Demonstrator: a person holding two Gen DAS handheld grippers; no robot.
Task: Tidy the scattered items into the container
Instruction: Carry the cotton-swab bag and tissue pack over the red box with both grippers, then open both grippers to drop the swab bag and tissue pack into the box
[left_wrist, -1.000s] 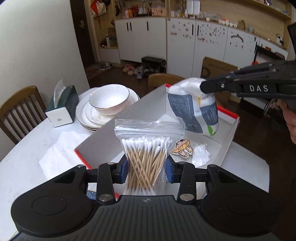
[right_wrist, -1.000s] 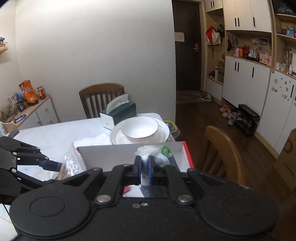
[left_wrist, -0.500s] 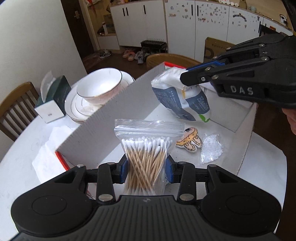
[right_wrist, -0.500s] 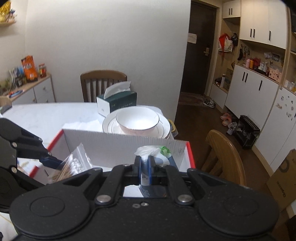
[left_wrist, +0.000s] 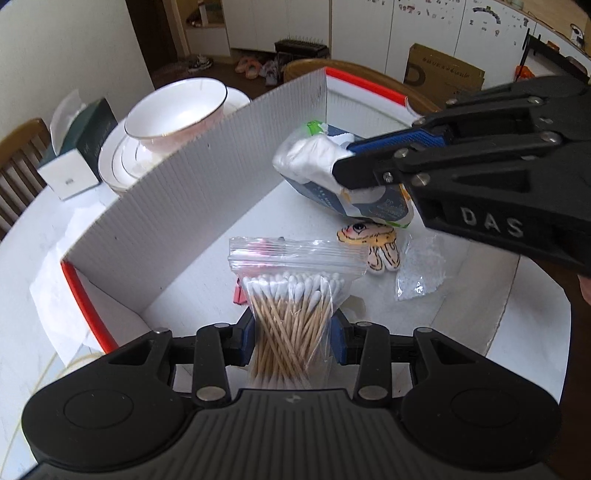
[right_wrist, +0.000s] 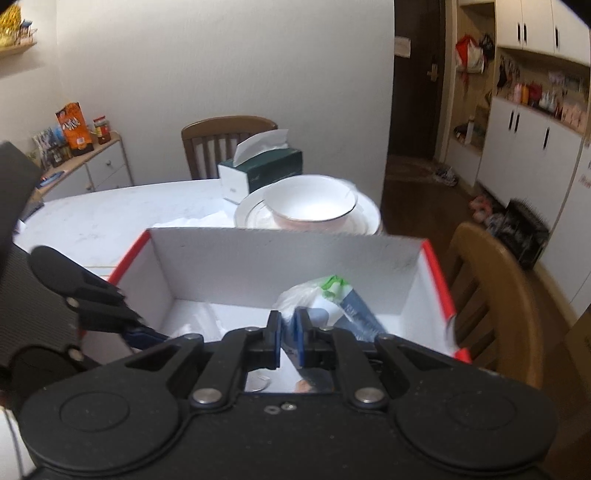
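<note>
Jaws of both grippers are closed on loads. The left gripper (left_wrist: 291, 332) pinches the lower half of a zip bag of cotton swabs (left_wrist: 293, 306) between its blue pads, the bag standing upright above the floor of the box (left_wrist: 207, 192); whether its bottom touches the floor is hidden. The right gripper (right_wrist: 289, 339) clamps a blue-and-white soft pack (left_wrist: 347, 184) by its crumpled top (narrow gap, only film between the pads), the pack hanging tilted over the far part of the box.

Risks, as judged: the swab bag is slippery film held low, so it may tip or slide out if released high; the soft pack, gripped by loose film, could tear free or land on the cartoon sticker (left_wrist: 373, 243) and the small clear packet (left_wrist: 419, 267) lying on the box floor.

Clearances: the tall corrugated wall stands to the left gripper's left, with the stacked bowl and plates (left_wrist: 173, 110) just beyond it. The two grippers are near each other, so withdrawal should go upward, not sideways. Bare floor lies between bag and wall.
</note>
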